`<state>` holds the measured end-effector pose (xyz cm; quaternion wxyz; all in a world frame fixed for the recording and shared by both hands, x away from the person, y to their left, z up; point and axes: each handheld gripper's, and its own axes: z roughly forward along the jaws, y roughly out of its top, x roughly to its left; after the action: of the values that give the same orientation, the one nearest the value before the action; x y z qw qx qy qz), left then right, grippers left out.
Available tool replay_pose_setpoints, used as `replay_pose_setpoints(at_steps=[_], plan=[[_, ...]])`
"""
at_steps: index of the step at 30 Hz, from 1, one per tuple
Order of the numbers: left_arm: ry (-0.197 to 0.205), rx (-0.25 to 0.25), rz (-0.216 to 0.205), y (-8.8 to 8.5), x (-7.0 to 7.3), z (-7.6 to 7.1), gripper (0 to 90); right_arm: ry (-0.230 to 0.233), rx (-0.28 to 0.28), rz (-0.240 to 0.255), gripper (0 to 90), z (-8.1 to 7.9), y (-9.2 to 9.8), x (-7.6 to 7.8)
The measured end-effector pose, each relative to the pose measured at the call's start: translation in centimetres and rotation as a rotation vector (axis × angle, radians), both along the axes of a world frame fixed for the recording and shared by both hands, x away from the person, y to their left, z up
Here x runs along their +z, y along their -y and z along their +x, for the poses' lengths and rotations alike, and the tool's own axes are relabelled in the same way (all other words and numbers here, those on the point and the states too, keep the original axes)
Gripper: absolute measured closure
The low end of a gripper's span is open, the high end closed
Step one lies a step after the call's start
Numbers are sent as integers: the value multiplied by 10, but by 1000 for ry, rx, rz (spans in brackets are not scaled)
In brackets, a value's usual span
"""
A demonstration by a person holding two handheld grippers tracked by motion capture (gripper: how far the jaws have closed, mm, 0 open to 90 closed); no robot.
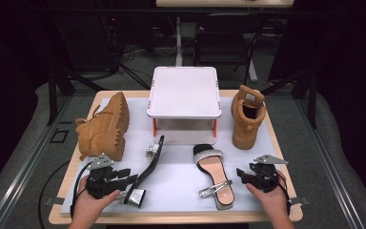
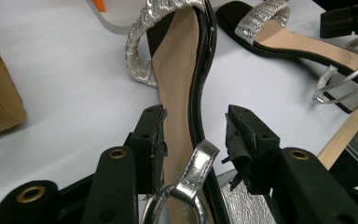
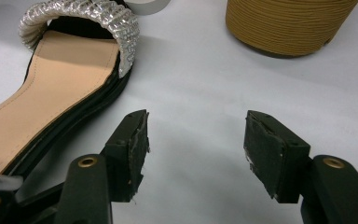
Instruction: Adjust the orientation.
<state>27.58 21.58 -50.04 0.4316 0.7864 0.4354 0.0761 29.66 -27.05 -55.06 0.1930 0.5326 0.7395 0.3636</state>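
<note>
Two black sandals with silver straps lie on a white mat (image 1: 181, 188). The left sandal (image 1: 151, 162) is tipped on its side, its heel end toward me. My left gripper (image 1: 129, 178) straddles the heel end, and in the left gripper view the tan insole (image 2: 177, 84) and a silver ankle strap (image 2: 198, 163) run between the jaws. One pad lies against the insole, while a gap shows beside the other. The right sandal (image 1: 213, 171) lies flat. Just right of it, my right gripper (image 1: 240, 172) is open over bare mat (image 3: 193, 135), beside that sandal (image 3: 56, 79).
A white stand (image 1: 184, 93) with orange legs sits at the back middle. One tan boot (image 1: 106, 126) lies on its side at the left, close to my left gripper. Another tan boot (image 1: 247, 119) stands upright at the right. The table's front edge is just behind both hands.
</note>
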Motion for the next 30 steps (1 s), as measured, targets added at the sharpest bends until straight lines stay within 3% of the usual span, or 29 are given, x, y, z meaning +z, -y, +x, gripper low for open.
replay_pose_setpoints(at_steps=[6,13,30], plan=[[-5,-8,30,2,-5,-2,628,-5,-1,6,397,-1,0,1],[-1,-18,21,1,-5,-5,731,-5,3,8,397,0,0,1],[-4,-58,19,5,-3,-5,811,-9,6,10,397,0,1,0]])
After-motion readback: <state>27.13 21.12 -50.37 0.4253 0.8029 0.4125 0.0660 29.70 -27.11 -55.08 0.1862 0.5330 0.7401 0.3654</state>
